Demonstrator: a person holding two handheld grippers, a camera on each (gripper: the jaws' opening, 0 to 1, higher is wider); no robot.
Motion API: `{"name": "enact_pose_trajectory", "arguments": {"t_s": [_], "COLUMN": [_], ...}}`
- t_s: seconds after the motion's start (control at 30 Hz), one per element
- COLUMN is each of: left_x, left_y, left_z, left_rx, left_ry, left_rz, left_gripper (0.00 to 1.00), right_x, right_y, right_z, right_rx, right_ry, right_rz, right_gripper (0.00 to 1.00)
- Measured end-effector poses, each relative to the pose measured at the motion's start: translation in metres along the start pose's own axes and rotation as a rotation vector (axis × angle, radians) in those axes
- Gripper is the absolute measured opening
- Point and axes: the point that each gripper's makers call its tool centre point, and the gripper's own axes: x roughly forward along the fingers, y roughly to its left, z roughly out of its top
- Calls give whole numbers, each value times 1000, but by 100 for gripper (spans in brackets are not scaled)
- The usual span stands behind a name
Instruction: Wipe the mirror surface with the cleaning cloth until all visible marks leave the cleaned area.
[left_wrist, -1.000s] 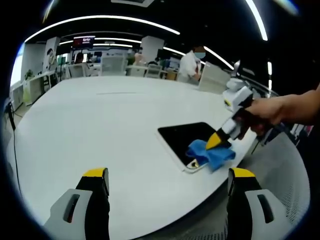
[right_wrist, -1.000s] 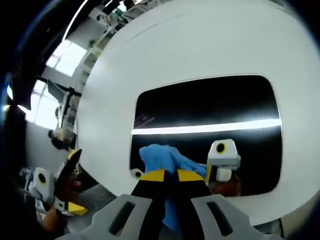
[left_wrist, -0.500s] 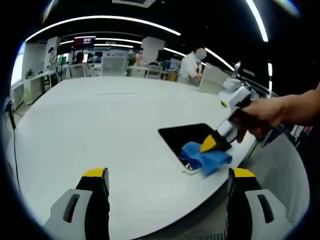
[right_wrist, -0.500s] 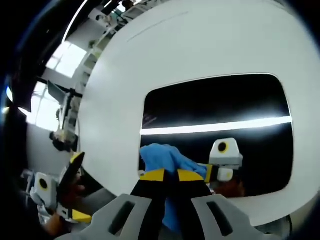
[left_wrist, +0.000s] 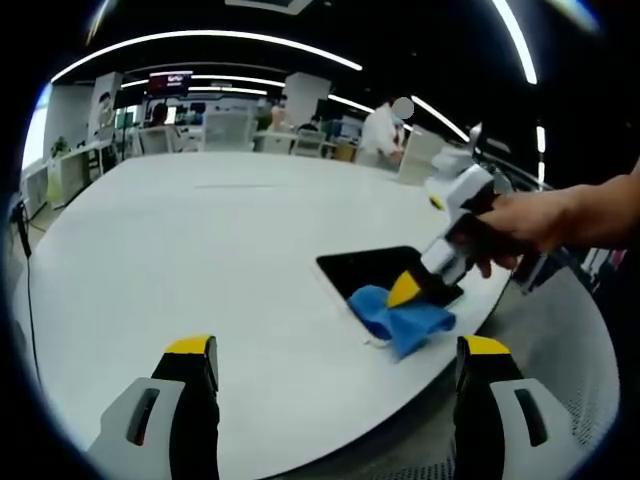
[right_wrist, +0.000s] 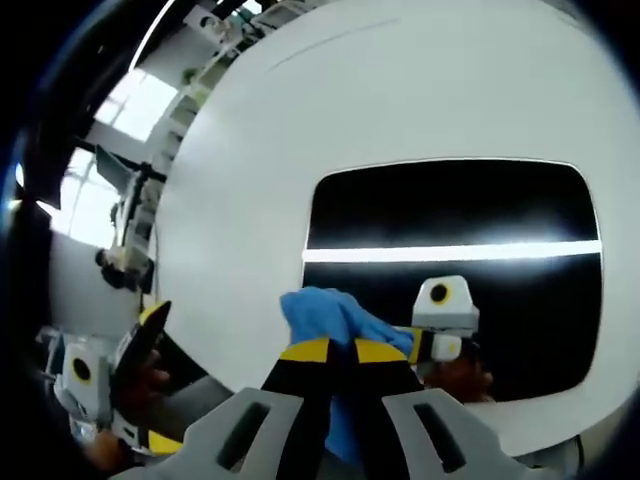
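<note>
- Right gripper (right_wrist: 331, 350): jaws clamped on the blue cleaning cloth (right_wrist: 325, 318), pressed on the mirror's (right_wrist: 455, 215) corner.
- Mirror lies flat near the white tabletop's (left_wrist: 200, 260) edge.
- Left gripper (left_wrist: 335, 372): jaws apart, holding nothing.

A broad white tabletop (left_wrist: 200, 260) curves across an open-plan office, where long ceiling light strips (left_wrist: 200, 40) glow overhead, a person in white (left_wrist: 380, 130) stands among distant desks, and a wall screen (left_wrist: 168, 82) shines behind.
</note>
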Motion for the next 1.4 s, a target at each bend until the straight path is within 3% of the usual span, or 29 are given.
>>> {"name": "enact_pose_trajectory", "arguments": {"t_s": [0.4, 0.6, 0.87, 1.4], "left_x": [0, 0, 0, 0], "left_y": [1, 1, 1, 1], "left_z": [0, -1, -1, -1], "left_rx": [-2, 0, 0, -3], "left_ry": [0, 5, 5, 8], "left_rz": [1, 0, 0, 6], "left_gripper": [99, 99, 99, 98], "right_x": [0, 1, 2, 12], "right_y": [1, 12, 9, 6], "right_z": [0, -3, -1, 26], "right_rx": [7, -25, 6, -66], "right_ry": [14, 11, 18, 16], "right_rz": [0, -1, 5, -23], "right_gripper": [2, 2, 2, 1]}}
